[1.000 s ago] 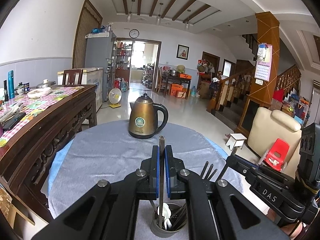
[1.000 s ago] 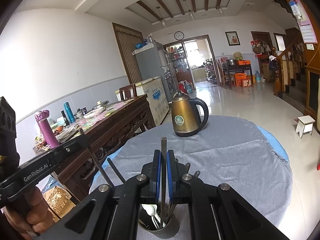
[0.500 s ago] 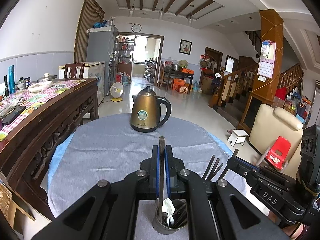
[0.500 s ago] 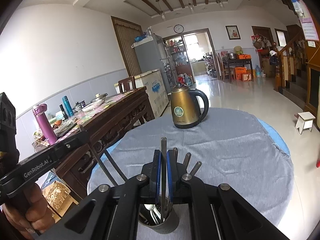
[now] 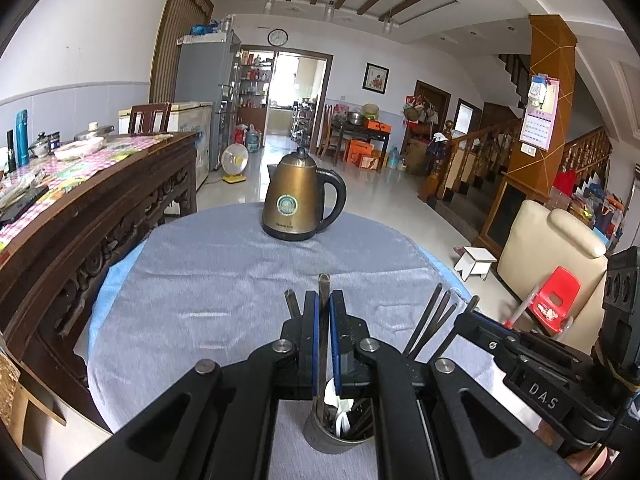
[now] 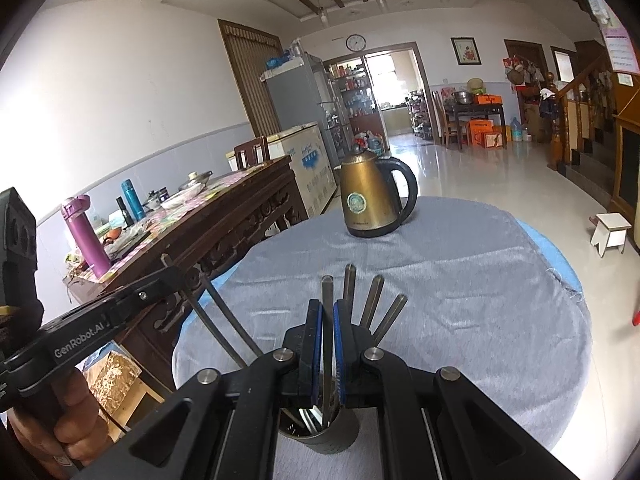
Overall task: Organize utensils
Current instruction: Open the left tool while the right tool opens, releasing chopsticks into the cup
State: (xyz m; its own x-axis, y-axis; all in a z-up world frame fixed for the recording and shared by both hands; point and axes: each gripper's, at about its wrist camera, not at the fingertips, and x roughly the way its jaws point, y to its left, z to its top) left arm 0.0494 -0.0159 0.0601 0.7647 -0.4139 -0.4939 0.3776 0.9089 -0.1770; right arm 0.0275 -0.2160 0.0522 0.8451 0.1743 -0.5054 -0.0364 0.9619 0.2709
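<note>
Left gripper (image 5: 323,316) seen pinched tight on upright metal utensil handle (image 5: 322,292), lower end sunk in metal cup (image 5: 328,440) at 6 o'clock of grey-clothed round table (image 5: 224,280). Right gripper (image 6: 328,320) likewise clamped on second utensil handle (image 6: 327,300) over same cup (image 6: 324,438). Further handles fanned at cup's 1 o'clock. Gold kettle (image 5: 298,196) placed at table's 12 o'clock, well apart.

Cloth-covered table (image 5: 240,300): kettle (image 5: 298,200), utensil cup (image 5: 332,438).

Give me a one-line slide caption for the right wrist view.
Right hand-held gripper shut on a utensil handle standing in the metal cup, gold kettle behind.
</note>
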